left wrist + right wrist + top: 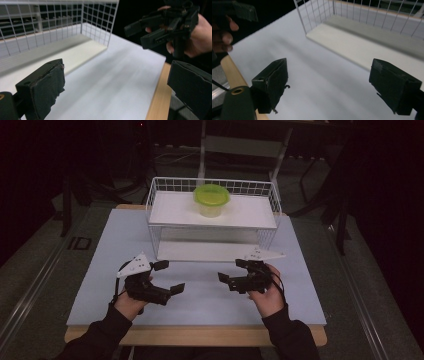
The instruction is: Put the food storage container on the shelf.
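A clear tub with a lime-green lid [211, 200] stands on the top shelf of a white wire rack [154, 232] at the back of the table. My left gripper [170, 277] hovers low over the white mat, in front of the rack's left end, its jaws wide apart and empty. My right gripper [231, 271] hangs in front of the rack's right end, also open with nothing between its jaws. In the left gripper view my own pads [47, 82] frame the mat, and the right gripper [137, 35] shows beyond in a hand. The right gripper view looks at the rack's lower shelf [352, 42].
The white mat [200, 300] covers most of the table, with a wooden edge [200, 335] along the front. The rack's lower shelf [200, 251] is bare. Dark floor and chair legs surround the table.
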